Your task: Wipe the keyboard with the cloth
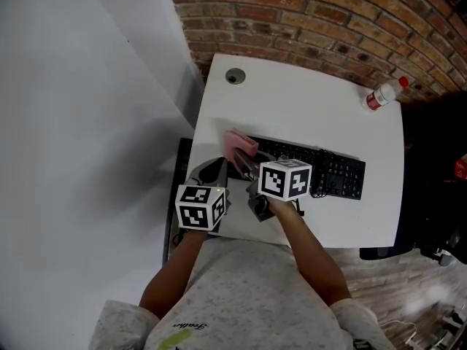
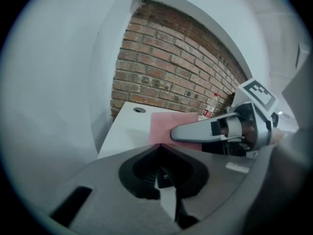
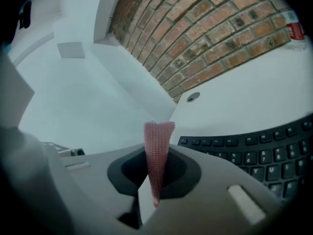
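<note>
A black keyboard (image 1: 321, 169) lies across the middle of the white table (image 1: 314, 108). The pink cloth (image 1: 239, 144) hangs over the keyboard's left end, with my right gripper (image 1: 246, 160) shut on it. In the right gripper view the cloth (image 3: 157, 151) stands as a narrow strip pinched between the jaws, and the keyboard (image 3: 259, 151) runs off to the right. My left gripper (image 1: 216, 169) sits just left of the cloth near the table's front left corner. Its jaws (image 2: 160, 149) are shut with nothing in them. Past them I see the cloth (image 2: 168, 123) and the right gripper's finger (image 2: 205, 130).
A plastic bottle with a red label (image 1: 383, 95) lies at the table's far right corner. A round cable hole (image 1: 234, 76) is at the far left. A white wall borders the left side and a brick wall (image 1: 328, 13) the back. A dark chair (image 1: 430, 195) stands at the right.
</note>
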